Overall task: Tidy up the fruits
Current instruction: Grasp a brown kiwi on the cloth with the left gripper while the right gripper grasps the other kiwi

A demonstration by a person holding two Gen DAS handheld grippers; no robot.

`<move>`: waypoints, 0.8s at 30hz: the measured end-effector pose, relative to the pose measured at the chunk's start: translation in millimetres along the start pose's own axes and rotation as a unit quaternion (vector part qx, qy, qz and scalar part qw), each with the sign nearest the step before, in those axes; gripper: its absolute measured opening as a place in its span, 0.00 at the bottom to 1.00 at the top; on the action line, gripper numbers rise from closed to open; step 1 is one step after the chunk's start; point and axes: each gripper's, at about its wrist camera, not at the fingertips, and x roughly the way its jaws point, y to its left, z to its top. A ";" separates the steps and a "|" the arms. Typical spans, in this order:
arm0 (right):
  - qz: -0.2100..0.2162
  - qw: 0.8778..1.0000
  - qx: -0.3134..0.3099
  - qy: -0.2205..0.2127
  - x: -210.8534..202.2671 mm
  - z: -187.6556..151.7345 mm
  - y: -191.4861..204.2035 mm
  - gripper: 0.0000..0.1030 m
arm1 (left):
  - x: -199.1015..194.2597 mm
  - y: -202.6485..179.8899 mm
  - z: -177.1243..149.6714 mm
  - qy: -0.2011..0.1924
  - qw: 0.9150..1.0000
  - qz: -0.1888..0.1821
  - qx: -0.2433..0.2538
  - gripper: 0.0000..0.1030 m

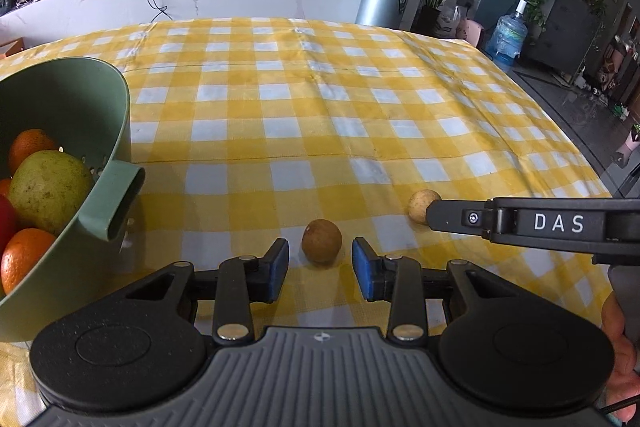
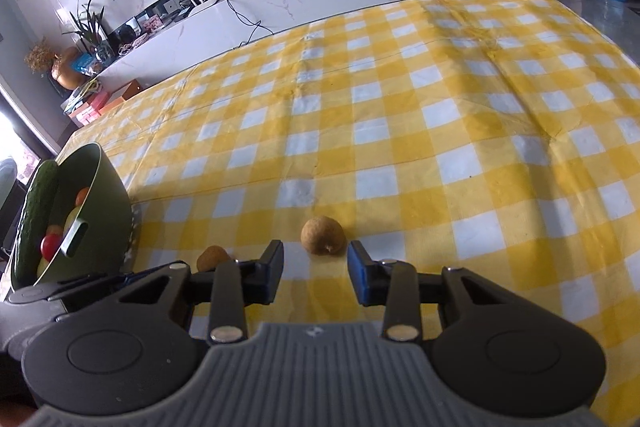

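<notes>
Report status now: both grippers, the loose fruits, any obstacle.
Left gripper open, brown fruit just ahead. Right gripper open, second fruit just ahead. Nothing between.

Surface: table under a yellow-and-white checked cloth (image 1: 320, 99), creased along fold lines.
Left side: green bowl (image 1: 80, 99) stands on the cloth near the left edge, a handle on its side facing the fruit.
Near middle: brown fruit (image 1: 322, 242) lies on the cloth, right of the bowl and apart from it.
Further right: pale fruit (image 1: 420, 205) lies on the cloth, near the brown fruit but not touching it.
Far half: bare cloth up to the back edge.
Right wrist view: same cloth (image 2: 440, 107), bowl (image 2: 104, 195), brown fruit (image 2: 212, 257) and pale fruit (image 2: 323, 235).
</notes>
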 end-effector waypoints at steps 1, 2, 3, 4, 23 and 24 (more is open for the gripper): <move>0.000 1.000 0.001 0.000 1.6 0.5 0.4 0.32 | 0.7 -0.1 0.1 -0.003 1.000 0.000 0.000 0.40; 0.000 1.000 0.001 -0.001 3.0 1.1 0.5 0.32 | 0.9 0.3 -0.2 -0.006 1.000 -0.001 0.000 0.40; -0.003 1.000 0.002 -0.002 4.2 2.0 0.4 0.32 | 1.2 0.4 -0.2 -0.009 1.000 -0.002 0.001 0.40; -0.005 1.000 0.002 -0.004 5.3 2.6 0.4 0.32 | 1.1 0.6 -0.3 -0.011 1.000 -0.003 0.001 0.40; -0.030 1.000 -0.008 0.002 21.6 4.6 6.7 0.22 | 8.6 -2.6 -1.7 -0.017 1.000 -0.008 0.010 0.26; -0.029 1.000 -0.008 0.002 21.6 4.6 6.3 0.22 | 8.6 -3.2 -1.8 -0.017 1.000 -0.008 0.011 0.25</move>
